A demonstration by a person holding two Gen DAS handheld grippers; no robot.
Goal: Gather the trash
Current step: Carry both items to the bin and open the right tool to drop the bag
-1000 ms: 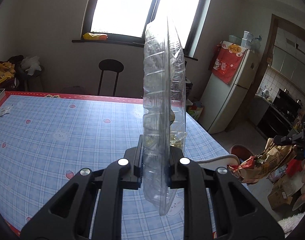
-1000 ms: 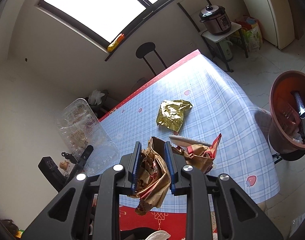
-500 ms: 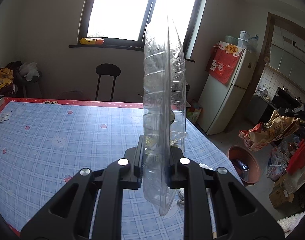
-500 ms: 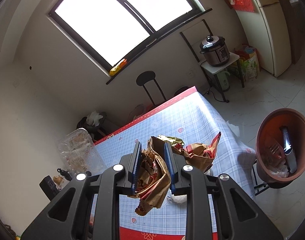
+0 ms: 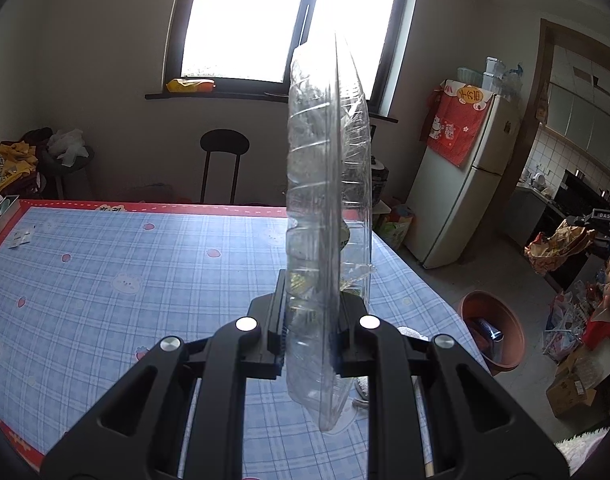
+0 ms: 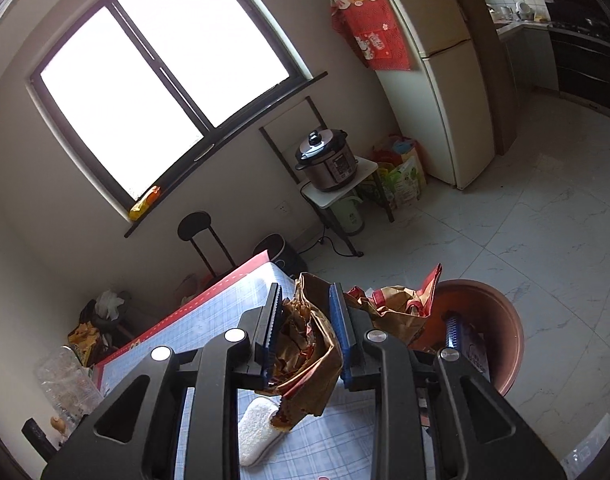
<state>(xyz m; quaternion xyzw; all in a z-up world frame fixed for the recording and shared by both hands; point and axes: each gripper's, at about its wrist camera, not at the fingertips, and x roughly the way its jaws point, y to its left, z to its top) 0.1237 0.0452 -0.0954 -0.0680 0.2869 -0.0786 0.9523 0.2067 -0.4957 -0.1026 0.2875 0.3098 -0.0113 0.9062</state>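
Left gripper (image 5: pixel 309 336) clamps a clear plastic clamshell container (image 5: pixel 325 216), held upright on edge above the blue checked table (image 5: pixel 117 280). Right gripper (image 6: pixel 307 328) pinches a crumpled brown-and-red wrapper (image 6: pixel 305 344) between its 2 blue pads (the loose end flares right), over the table's edge beside the terracotta bin (image 6: pixel 501 320) on the floor, which already holds some rubbish.
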